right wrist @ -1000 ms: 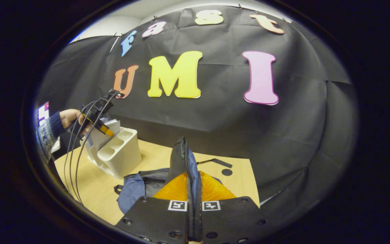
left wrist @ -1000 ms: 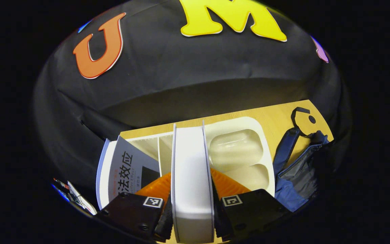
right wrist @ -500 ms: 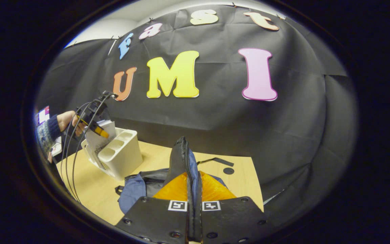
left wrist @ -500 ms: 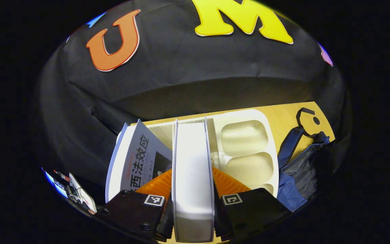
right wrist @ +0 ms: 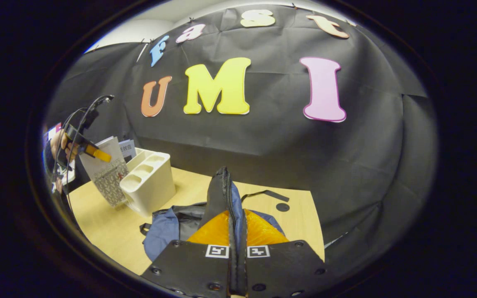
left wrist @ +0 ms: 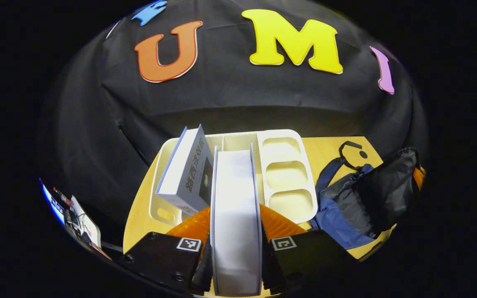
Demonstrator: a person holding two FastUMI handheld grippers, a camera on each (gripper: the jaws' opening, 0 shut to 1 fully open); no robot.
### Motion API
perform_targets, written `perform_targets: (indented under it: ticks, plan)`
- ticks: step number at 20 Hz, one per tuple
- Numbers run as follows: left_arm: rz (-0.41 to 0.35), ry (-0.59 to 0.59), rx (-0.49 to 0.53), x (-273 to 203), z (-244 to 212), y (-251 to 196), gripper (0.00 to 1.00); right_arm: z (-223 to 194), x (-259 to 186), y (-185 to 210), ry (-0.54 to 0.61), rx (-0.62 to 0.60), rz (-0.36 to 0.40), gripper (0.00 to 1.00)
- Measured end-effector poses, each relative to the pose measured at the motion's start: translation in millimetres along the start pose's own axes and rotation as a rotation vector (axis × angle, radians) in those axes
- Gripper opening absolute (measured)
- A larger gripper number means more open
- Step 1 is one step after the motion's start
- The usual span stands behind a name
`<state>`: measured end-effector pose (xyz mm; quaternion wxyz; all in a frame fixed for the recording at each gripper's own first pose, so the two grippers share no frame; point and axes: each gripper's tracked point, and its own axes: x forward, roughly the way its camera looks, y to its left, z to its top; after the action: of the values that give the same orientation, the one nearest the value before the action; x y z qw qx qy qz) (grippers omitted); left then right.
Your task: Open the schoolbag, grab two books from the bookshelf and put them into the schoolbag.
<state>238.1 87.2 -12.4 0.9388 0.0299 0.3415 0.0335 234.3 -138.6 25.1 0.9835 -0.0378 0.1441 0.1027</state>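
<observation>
Left gripper [left wrist: 235,248] clamps a book [left wrist: 235,215] above the shelf [left wrist: 288,174], where another book [left wrist: 186,169] leans; right gripper [right wrist: 237,265] pinches the bag [right wrist: 168,231] flap.

Recording booth, black cloth wall [right wrist: 263,140], wooden table [right wrist: 110,223]

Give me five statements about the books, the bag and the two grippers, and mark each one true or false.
1. The left gripper is shut on a white-edged book. True.
2. The right gripper holds nothing. False: its jaws pinch the schoolbag's zipped edge.
3. A second book leans in the white bookshelf. True.
4. The schoolbag lies left of the bookshelf in the left gripper view. False: it lies right.
5. The held book is already inside the schoolbag. False: it is up by the bookshelf.
</observation>
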Motion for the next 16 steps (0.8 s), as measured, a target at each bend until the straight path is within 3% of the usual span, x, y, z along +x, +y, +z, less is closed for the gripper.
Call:
perform_targets:
  ticks: [3,10,16]
  plan:
    - [-0.024,-0.013,-0.079,-21.1,-19.5,12.5,0.47,1.7,2.2,4.4,0.004,-0.015,-0.005,0.01]
    - [-0.189,-0.032,-0.386,-52.5,-71.6,12.2,0.47,5.4,5.0,10.3,0.009,-0.013,-0.016,0.01]
    - [-0.318,-0.030,-0.540,-60.0,-98.6,-14.3,0.47,4.1,9.3,11.3,0.021,-0.006,-0.023,0.01]
